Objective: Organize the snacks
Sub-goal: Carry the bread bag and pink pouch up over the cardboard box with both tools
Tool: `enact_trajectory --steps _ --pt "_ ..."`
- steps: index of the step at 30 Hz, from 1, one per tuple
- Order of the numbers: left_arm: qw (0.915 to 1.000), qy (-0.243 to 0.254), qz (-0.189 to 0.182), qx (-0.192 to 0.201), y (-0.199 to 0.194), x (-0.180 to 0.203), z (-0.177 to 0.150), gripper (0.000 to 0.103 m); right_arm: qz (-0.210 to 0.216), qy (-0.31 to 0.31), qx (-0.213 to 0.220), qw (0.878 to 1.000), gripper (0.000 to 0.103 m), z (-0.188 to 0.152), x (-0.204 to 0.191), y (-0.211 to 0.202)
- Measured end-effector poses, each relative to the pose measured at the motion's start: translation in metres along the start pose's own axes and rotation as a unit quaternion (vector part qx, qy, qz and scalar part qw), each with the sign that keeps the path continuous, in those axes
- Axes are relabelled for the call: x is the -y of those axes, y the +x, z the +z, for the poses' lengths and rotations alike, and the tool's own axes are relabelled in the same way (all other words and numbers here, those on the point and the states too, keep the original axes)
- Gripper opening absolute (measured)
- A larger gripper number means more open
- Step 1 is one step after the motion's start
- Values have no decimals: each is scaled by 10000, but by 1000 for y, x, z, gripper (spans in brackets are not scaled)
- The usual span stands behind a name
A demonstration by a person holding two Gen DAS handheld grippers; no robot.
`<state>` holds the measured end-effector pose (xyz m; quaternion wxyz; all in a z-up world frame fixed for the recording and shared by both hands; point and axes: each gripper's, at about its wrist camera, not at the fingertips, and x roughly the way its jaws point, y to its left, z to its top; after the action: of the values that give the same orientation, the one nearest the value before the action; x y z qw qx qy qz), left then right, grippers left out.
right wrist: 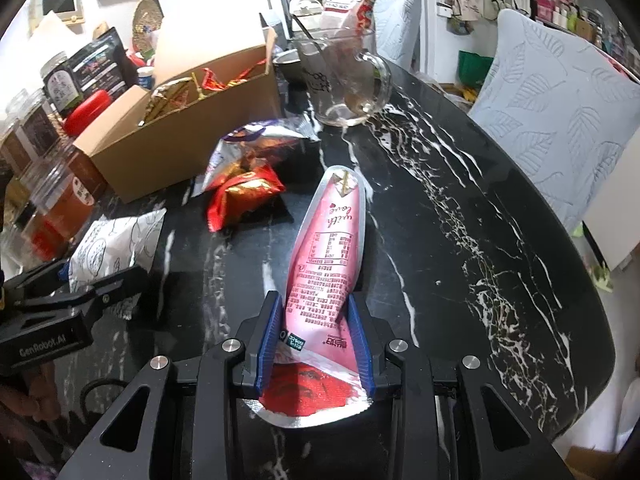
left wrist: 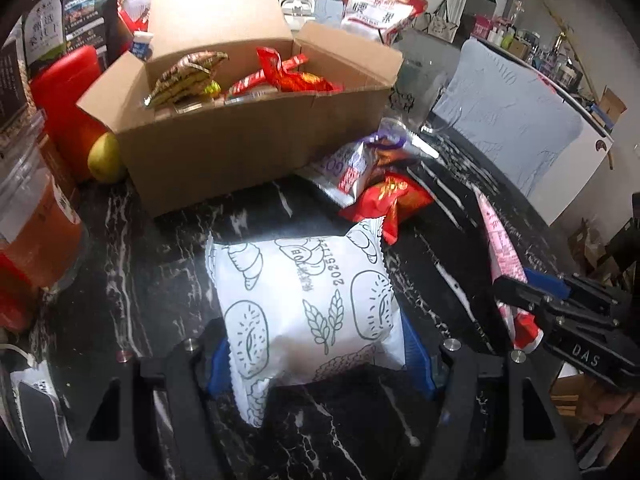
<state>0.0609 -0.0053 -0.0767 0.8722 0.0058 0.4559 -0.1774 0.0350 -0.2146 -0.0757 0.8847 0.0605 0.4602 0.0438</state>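
Two grippers are each clamped on a snack. The left gripper (left wrist: 316,356) has its blue pads pressed against both sides of a white packet (left wrist: 308,304) printed with bread drawings, pinched near its lower end so the rest juts forward toward the cardboard box (left wrist: 224,152). That grip across the puffy middle looks chosen to keep the bag from folding. I cannot tell whether its far end touches the black marble table (right wrist: 460,216), since the view flattens that gap.

The right gripper (right wrist: 316,340) is squeezed tight on a pink sachet (right wrist: 324,256), catching it at the narrow waist above its red bottom; the silver-edged top points away, low over the table. Pinching a flat pouch at the waist probably gives the pads something firm to bite.

Beyond both, a red packet (right wrist: 240,196) and a silver-and-purple bag (right wrist: 260,140) lie touching each other just beside the box, likely next in line. The box stands open and already holds a gold wrapper (left wrist: 188,76) and red wrappers (left wrist: 288,76), so it seems the collecting place. A glass mug (right wrist: 352,76) sits behind, and jars (right wrist: 52,184) stand to the box's left.
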Motion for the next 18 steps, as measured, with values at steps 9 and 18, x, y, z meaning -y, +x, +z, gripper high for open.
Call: enact_trajectory --steps 9,18 --pt "9990 19 -75 441 -32 -1 23 68 414 -214 334 9984 33 16 -15 -29" --pt "9930 95 -16 1174 -74 -7 58 68 746 -630 887 9913 33 56 -33 -54"
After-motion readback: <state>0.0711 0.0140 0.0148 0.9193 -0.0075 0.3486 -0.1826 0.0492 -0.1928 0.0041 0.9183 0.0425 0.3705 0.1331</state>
